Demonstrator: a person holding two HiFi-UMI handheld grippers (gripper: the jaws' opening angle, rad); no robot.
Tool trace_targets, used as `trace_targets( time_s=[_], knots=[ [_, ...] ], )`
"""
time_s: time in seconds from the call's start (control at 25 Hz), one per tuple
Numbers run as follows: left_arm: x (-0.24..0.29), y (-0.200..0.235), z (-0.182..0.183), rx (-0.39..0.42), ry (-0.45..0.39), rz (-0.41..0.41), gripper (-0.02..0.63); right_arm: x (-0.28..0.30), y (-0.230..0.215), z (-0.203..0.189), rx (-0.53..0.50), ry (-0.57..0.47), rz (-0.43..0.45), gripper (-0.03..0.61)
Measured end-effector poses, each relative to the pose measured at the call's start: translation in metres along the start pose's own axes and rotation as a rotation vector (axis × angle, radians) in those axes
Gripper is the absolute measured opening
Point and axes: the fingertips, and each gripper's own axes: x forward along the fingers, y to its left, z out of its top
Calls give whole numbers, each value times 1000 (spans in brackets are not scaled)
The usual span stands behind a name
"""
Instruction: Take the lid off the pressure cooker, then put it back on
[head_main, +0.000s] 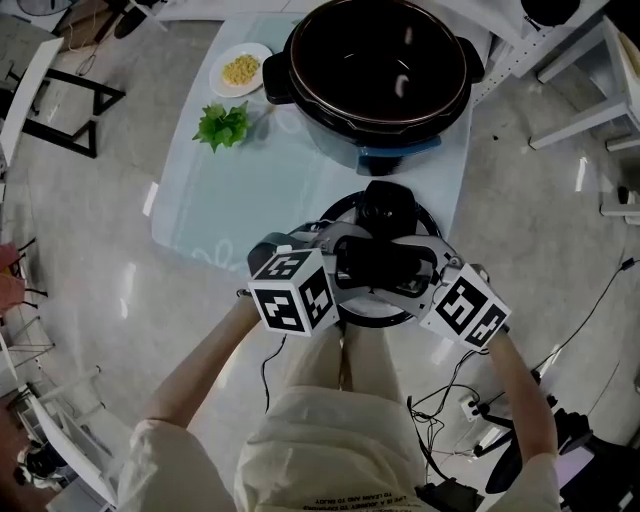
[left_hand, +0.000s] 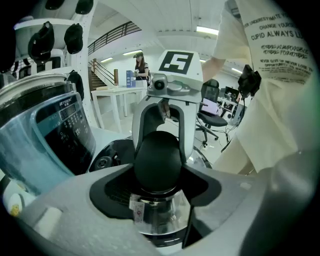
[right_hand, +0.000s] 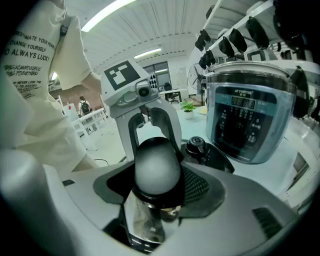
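The pressure cooker (head_main: 380, 75) stands open on the table, its dark inner pot bare. Its round lid (head_main: 392, 305) hangs level in front of it, near the table's front edge and above the person's lap. My left gripper (head_main: 335, 262) is shut on the left end of the lid's black handle (head_main: 385, 262), and my right gripper (head_main: 435, 268) is shut on the right end. In the left gripper view the handle (left_hand: 157, 160) fills my left gripper (left_hand: 157, 185), with the cooker's body (left_hand: 45, 135) to the left. In the right gripper view the handle (right_hand: 157, 167) sits in my right gripper (right_hand: 157, 195), next to the lid's valve (right_hand: 196, 145) and the cooker (right_hand: 250, 117).
A small plate of yellow food (head_main: 241, 70) and a green leafy sprig (head_main: 225, 125) lie on the pale blue tabletop (head_main: 250, 200), left of the cooker. White shelving (head_main: 580, 80) stands at the right. Cables (head_main: 450, 400) trail on the floor by the person's legs.
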Motion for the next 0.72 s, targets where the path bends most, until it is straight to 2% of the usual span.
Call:
trace_targets(
  time_s=[0.72],
  knots=[
    [-60,-29,45,12,32,26,278,-44,41,54,-29,-18,2,279]
  ],
)
